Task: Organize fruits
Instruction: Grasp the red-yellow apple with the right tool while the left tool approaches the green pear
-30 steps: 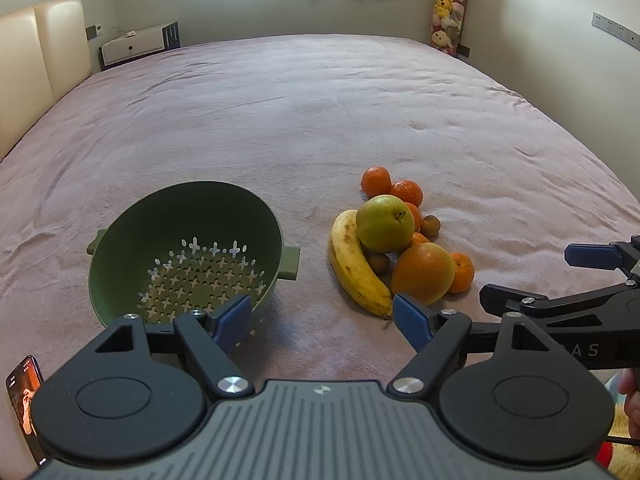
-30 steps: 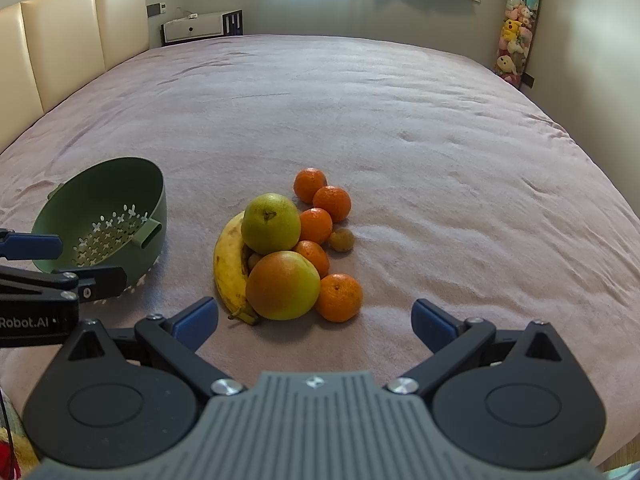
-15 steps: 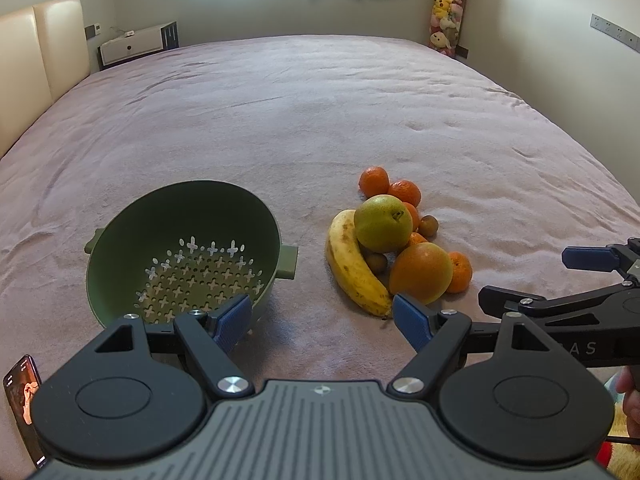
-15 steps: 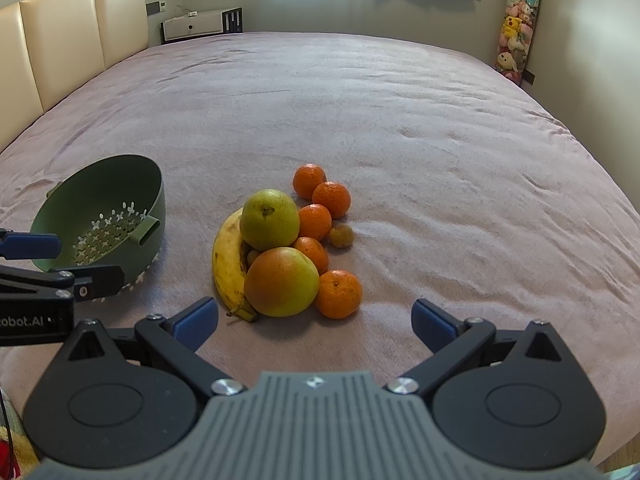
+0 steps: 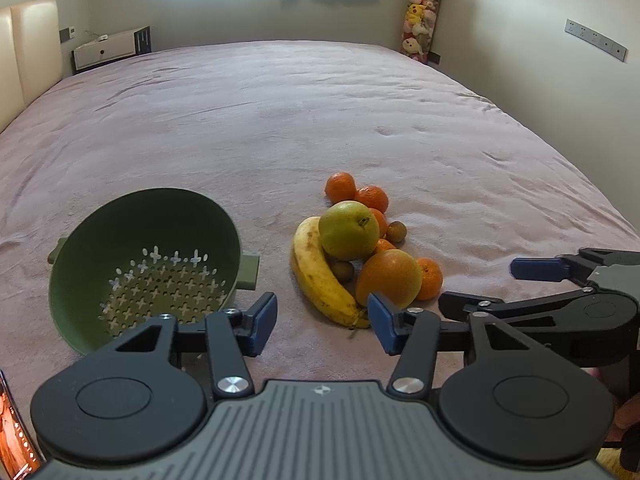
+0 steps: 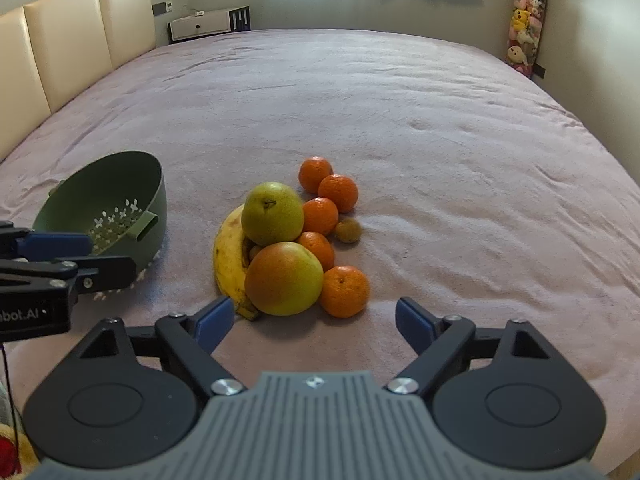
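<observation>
A pile of fruit lies on the pink bed cover: a banana [image 5: 320,276] [image 6: 230,264], a green pear [image 5: 349,230] [image 6: 273,214], a large orange-green fruit [image 5: 389,278] [image 6: 283,278], several tangerines [image 6: 344,291] and small brown fruits [image 6: 348,230]. A green colander [image 5: 148,264] [image 6: 108,212] sits tilted to their left. My left gripper [image 5: 322,322] hovers short of the gap between colander and banana; its jaws are closing on nothing. My right gripper [image 6: 314,320] hovers just before the fruit pile, its jaws closing too, empty.
The wide bed cover [image 6: 400,120] stretches far beyond the fruit. A cream headboard [image 6: 72,44] and a white bedside unit [image 6: 208,24] stand at the left and back, with plush toys [image 5: 420,20] in the far right corner. A phone [image 5: 14,432] lies at the lower left.
Both grippers' blue pads have drawn closer together, the left pair more. The hands have barely shifted and the fruit and colander lie as before.
</observation>
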The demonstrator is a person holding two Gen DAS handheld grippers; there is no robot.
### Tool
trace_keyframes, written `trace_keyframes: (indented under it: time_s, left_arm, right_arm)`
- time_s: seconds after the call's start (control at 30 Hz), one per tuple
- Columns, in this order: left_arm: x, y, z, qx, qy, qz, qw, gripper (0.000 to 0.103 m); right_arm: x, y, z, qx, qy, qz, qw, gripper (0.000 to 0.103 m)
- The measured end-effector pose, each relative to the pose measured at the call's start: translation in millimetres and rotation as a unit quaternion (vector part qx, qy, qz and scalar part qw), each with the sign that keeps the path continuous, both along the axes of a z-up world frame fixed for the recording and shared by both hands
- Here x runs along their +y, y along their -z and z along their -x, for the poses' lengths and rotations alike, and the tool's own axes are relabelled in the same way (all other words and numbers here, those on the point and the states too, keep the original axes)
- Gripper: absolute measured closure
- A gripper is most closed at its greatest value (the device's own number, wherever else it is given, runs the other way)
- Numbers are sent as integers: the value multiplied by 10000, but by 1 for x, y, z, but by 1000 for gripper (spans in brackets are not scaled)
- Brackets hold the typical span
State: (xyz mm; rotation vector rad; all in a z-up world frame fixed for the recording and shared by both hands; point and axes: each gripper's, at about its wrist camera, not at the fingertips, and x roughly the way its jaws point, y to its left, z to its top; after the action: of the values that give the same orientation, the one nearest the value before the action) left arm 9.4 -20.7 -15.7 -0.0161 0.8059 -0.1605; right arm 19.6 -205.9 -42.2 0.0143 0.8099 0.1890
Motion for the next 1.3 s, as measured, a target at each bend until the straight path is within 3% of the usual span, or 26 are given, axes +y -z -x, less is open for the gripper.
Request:
trace_keyframes:
  time_s: [0.37,0.6,1.1,1.3]
  left_arm:
    - [2,-1,-32,-127,-89,33,9999,39]
    - [10,6,-55,29,-216,23,9998,39]
    - [14,22,-81,251,-224,67,9994,38]
    - [13,26,-85,303,-215,38,9993,39]
  right_arm:
    - [-9,18,-33,476,688,-1194,9893,22]
    - [-3,35,-59,960,891,-1618,9781,22]
    - [4,57,-89,1380,1156,-1803,9670,26]
    - [13,58,-91,1322,1035,-1506,9742,29]
